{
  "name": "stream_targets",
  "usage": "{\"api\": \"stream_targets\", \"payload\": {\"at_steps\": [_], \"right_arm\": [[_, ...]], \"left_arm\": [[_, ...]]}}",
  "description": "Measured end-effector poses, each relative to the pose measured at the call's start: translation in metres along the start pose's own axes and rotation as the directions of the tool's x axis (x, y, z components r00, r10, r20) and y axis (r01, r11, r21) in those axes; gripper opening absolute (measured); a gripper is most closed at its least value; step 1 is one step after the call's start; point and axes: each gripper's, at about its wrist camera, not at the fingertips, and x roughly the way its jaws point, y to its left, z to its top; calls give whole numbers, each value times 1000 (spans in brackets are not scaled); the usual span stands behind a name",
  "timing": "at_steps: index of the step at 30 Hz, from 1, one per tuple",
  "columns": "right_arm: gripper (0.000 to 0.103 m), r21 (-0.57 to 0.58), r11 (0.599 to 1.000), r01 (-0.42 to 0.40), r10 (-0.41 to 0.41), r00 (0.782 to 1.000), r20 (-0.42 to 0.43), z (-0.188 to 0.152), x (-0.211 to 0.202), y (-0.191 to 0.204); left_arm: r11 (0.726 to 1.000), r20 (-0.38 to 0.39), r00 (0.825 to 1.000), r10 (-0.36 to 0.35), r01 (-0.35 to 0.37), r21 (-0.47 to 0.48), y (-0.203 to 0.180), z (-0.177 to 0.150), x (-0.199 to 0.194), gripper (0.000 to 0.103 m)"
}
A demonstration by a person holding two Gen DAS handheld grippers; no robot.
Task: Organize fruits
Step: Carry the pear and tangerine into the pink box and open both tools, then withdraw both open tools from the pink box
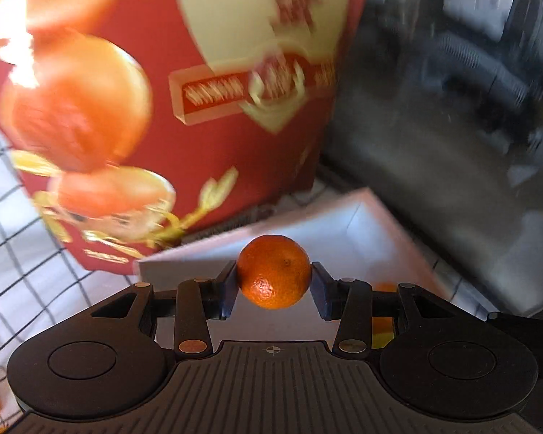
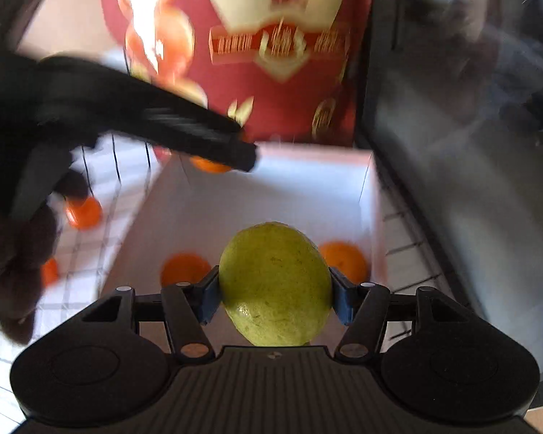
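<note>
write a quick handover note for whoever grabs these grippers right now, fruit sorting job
Left hand-held gripper: shut on a small orange mandarin, held in the air near the white box.
Right hand-held gripper: shut on a green-yellow fruit, held over the same box.
In the box: at least two mandarins lie near its close end.
Still loose on the checked cloth: at least two mandarins left of the box.
A red printed carton stands behind the box.
Left to do: place both held fruits, then collect the loose ones.
</note>
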Motion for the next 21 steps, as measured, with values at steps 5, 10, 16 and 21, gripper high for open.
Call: {"api": "stream_targets", "payload": {"at_steps": [5,10,16,21], "right_arm": [[60,-94,994,53,-56,998,-36,-5,25,11],[60,-162,985,54,-64,996,-55,-9,34,19],[62,-141,990,31,-45,994,-101,-7,40,17],[64,-102,995,5,-12,997,-71,-8,30,14]], "left_arm": [[995,-103,994,22,-12,98,-18,-4,37,48],[998,-138,990,17,-8,67,-9,-7,58,48],[999,-120,992,-44,42,-14,4,-3,55,48],[969,80,983,-166,177,-172,31,-15,2,48]]}}
